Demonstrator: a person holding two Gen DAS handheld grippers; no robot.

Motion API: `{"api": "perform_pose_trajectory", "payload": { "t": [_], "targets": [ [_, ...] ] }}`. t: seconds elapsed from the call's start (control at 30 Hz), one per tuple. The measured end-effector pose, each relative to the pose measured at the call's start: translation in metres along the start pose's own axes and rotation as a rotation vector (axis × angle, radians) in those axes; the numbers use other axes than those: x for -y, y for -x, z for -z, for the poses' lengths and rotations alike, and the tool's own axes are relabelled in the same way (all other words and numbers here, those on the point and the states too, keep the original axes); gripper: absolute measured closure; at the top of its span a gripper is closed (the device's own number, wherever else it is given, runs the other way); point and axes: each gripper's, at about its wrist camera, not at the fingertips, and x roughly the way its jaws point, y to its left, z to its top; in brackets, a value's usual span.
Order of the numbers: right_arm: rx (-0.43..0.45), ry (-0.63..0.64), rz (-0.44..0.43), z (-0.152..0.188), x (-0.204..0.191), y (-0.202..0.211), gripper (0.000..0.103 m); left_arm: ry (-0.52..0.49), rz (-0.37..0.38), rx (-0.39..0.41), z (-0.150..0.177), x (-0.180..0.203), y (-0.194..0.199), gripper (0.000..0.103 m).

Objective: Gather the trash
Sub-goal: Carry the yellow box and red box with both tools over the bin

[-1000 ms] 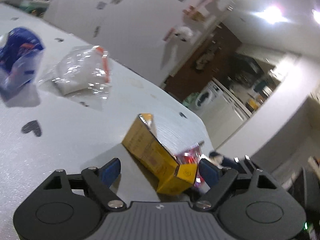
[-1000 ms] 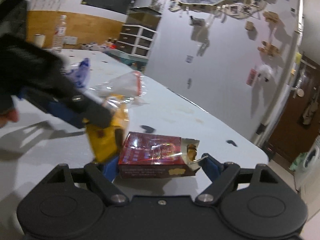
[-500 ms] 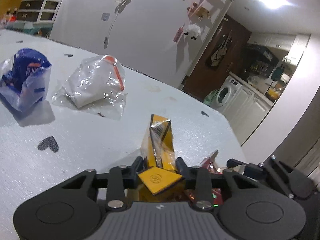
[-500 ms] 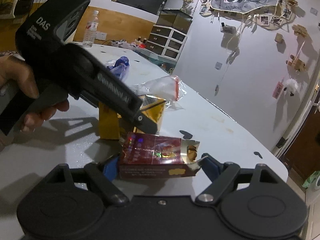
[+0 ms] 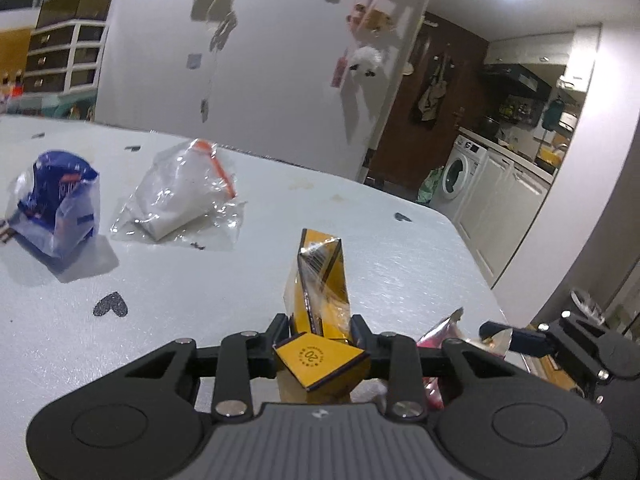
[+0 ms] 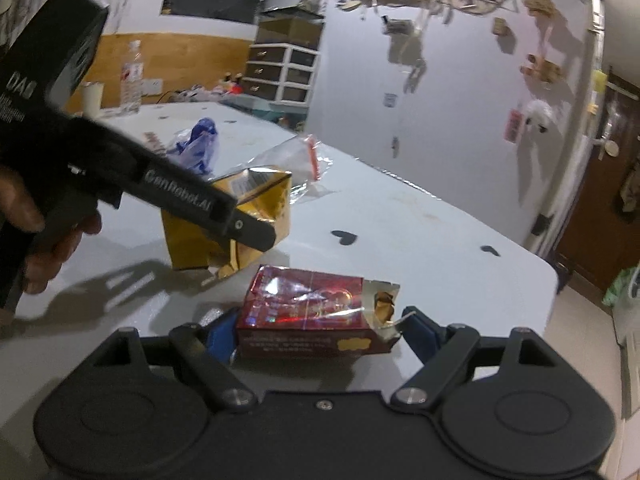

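Between the left gripper's [image 5: 320, 330] clamped jaws stands the yellow box [image 5: 320, 300] (cellophane wrinkled), tilted over the white table [image 5: 180, 288]. Just right of it the red pack [image 6: 308, 312], torn open, sits between the right gripper's [image 6: 316, 326] wide-set jaws, touching both. Beyond the yellow box lie a clear bag [image 5: 180, 196] and a blue wrapper [image 5: 56, 204].
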Motion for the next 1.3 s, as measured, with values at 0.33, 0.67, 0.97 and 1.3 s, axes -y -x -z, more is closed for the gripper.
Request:
{"api": "perform_pose_trajectory", "payload": {
  "t": [0.33, 0.67, 0.97, 1.3],
  "targets": [
    [0.007, -0.094, 0.061, 0.014, 0.009, 0.045, 0.018, -0.049, -0.009, 0.052, 0.018, 0.027, 0.040, 0.069],
    [0.053, -0.193, 0.081, 0.027, 0.011, 0.103, 0.018, -0.152, -0.034, 0.079, 0.044, 0.068, 0.084, 0.069],
    [0.113, -0.254, 0.123, 0.035, 0.010, 0.159, 0.018, -0.182, -0.052, 0.130, 0.063, 0.098, 0.123, 0.069],
    [0.135, -0.298, 0.205, 0.059, 0.015, 0.214, 0.018, -0.236, -0.016, 0.174, 0.090, 0.140, 0.158, 0.069]
  ]
}}
